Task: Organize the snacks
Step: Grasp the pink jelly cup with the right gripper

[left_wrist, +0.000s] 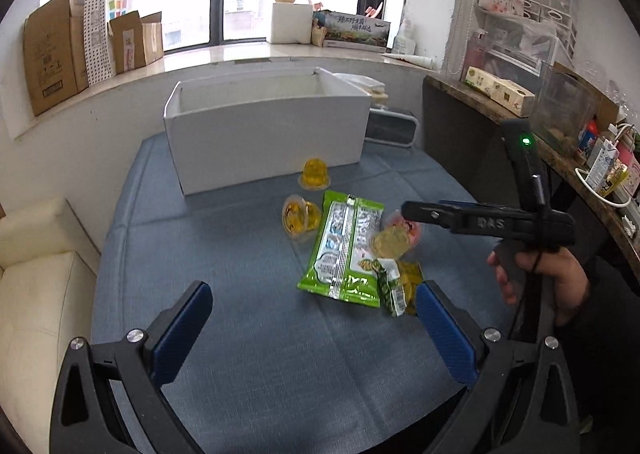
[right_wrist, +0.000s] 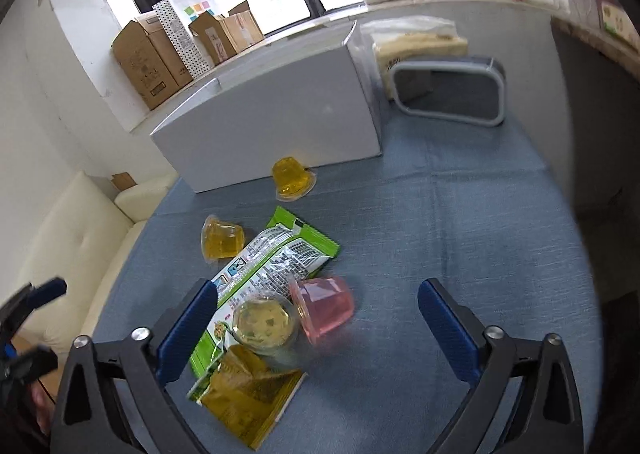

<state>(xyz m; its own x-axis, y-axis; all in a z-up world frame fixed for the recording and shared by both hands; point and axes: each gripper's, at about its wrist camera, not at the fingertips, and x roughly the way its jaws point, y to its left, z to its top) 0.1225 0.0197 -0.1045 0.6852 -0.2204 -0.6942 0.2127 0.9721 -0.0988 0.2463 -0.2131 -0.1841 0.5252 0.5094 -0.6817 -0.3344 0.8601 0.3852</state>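
Observation:
Snacks lie on a blue cloth table [left_wrist: 248,334] in front of a white open box [left_wrist: 268,134]. A green snack bag [left_wrist: 344,250] lies in the middle, also in the right wrist view [right_wrist: 276,266]. Two orange jelly cups [left_wrist: 315,174] [left_wrist: 299,217] lie near the box. A pale yellow jelly cup [right_wrist: 266,322], a pink jelly cup [right_wrist: 324,308] and a yellow packet [right_wrist: 248,394] lie together. My left gripper [left_wrist: 314,330] is open and empty, short of the bag. My right gripper [right_wrist: 318,330] is open above the pink and pale cups.
A grey-rimmed container [right_wrist: 448,94] lies behind the box at the right. A cream sofa [left_wrist: 36,294] borders the table's left. A dark counter [left_wrist: 560,158] with cartons and a tissue box stands at the right. Cardboard boxes [left_wrist: 52,54] stand on the window sill.

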